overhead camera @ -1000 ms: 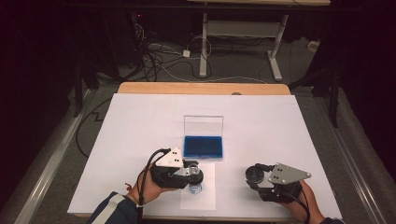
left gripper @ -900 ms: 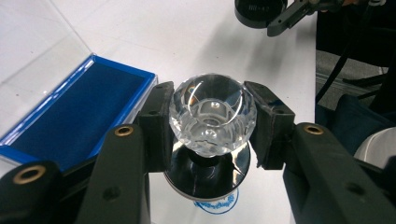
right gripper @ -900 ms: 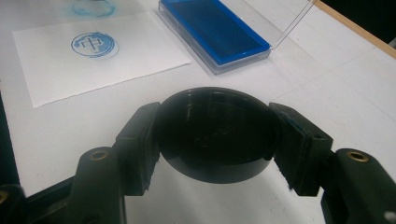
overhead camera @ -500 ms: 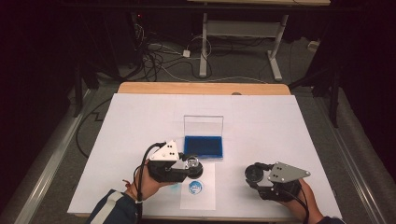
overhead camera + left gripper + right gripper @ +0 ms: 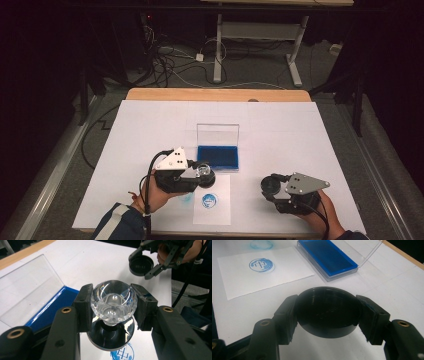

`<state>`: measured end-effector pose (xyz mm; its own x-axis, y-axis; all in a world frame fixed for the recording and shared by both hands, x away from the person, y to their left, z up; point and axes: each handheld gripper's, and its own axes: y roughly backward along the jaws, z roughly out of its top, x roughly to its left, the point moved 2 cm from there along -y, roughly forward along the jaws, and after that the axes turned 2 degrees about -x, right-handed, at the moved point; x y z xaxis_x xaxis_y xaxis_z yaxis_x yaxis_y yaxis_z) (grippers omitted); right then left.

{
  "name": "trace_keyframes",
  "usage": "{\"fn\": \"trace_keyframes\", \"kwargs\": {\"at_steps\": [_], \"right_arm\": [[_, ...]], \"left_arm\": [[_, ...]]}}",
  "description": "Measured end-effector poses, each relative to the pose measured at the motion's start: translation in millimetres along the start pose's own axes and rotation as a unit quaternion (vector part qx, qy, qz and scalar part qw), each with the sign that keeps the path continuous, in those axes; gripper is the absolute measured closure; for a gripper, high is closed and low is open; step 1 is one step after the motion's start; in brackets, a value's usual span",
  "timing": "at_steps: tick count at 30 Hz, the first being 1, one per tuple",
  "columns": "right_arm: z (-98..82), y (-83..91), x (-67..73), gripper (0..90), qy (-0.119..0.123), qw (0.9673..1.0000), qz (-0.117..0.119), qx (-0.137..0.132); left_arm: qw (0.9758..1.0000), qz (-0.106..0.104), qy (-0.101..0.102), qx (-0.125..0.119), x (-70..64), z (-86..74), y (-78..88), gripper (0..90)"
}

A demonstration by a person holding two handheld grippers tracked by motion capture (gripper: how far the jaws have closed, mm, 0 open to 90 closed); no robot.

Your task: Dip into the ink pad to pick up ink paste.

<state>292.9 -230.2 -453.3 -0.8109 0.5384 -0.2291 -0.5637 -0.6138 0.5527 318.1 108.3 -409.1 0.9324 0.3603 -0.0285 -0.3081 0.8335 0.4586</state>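
Glass, or clear plastic cut like crystal, makes the knob of the stamp (image 5: 113, 302), and the left gripper (image 5: 202, 172) is clamped on that knob from both sides, holding the stamp just above the near middle of the table (image 5: 280, 125). Its black round base hangs over the sheet of paper (image 5: 220, 212), close to the blue seal print (image 5: 209, 200) already there. A faceted, slick knob like that could twist or slip between the pads, I'd say, and a wet face dropping would smear the print or mark the white cover; there is already a faint blue smudge (image 5: 261, 244) just left of the sheet.

To the right, well apart, the right gripper (image 5: 274, 186) is closed around a black round cap (image 5: 327, 312), held hollow side up. If that cap goes on crooked, it may jam or pop out of the jaws.

Beyond the paper sits the ink pad case (image 5: 218, 156), its clear lid (image 5: 217, 134) standing open at the far side, the tray filled with a blue pad. Left open, it could catch a passing cable.
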Motion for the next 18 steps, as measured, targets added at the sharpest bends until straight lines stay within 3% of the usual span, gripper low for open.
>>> {"fn": "trace_keyframes", "kwargs": {"at_steps": [18], "right_arm": [[0.0, -4.5, 0.8, 38.0, -0.004, 1.0000, 0.006, 0.002]], "left_arm": [[0.9996, 0.008, -0.006, -0.026, 0.3, 4.5, 10.5, 54.1]]}}
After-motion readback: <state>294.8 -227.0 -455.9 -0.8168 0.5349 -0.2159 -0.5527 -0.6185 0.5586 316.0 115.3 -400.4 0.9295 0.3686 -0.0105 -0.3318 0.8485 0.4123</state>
